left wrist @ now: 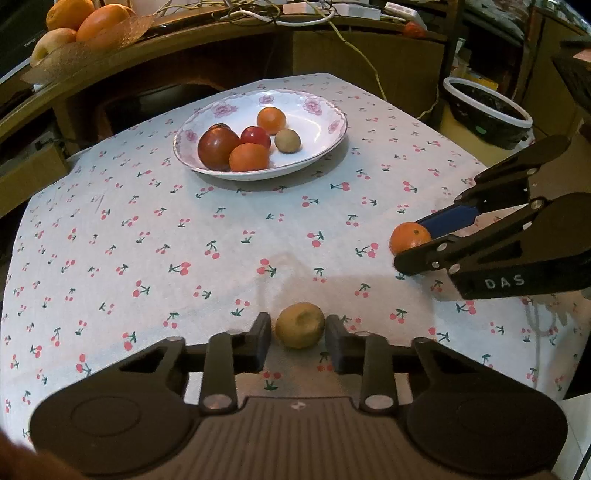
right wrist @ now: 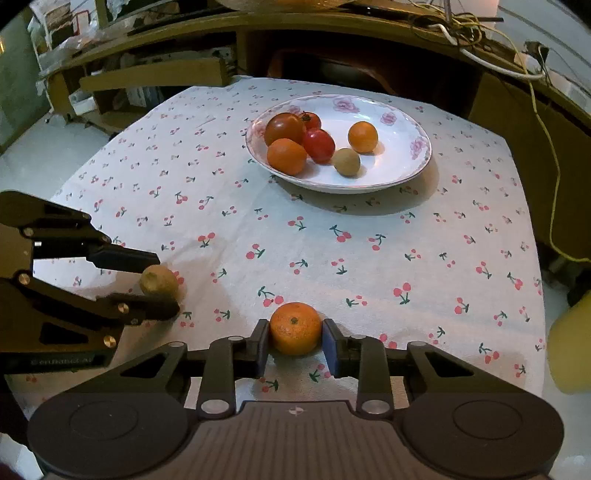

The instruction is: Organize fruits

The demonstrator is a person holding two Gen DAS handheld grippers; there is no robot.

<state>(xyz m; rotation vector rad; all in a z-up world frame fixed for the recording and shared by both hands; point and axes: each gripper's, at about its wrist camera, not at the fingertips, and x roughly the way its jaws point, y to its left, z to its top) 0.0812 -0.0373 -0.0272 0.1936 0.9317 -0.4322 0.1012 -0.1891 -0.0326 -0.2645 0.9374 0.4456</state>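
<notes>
A white flowered plate (left wrist: 332,127) (right wrist: 410,147) at the far side of the cherry-print cloth holds several fruits: a dark tomato (left wrist: 218,147), a red tomato (right wrist: 318,144), oranges (right wrist: 362,136) and a small brown fruit (right wrist: 347,161). My left gripper (left wrist: 298,334) is shut on a brown kiwi-like fruit (left wrist: 300,325) resting on the cloth; it also shows in the right wrist view (right wrist: 159,281). My right gripper (right wrist: 295,336) is shut on a small orange (right wrist: 295,328) on the cloth, also seen in the left wrist view (left wrist: 410,237).
A desk edge with cables (left wrist: 295,18) runs behind the table. A mesh basket of larger fruit (left wrist: 88,26) sits on it at the left. A black-lined bin (left wrist: 487,110) stands right of the table. The cloth (left wrist: 184,240) spreads between grippers and plate.
</notes>
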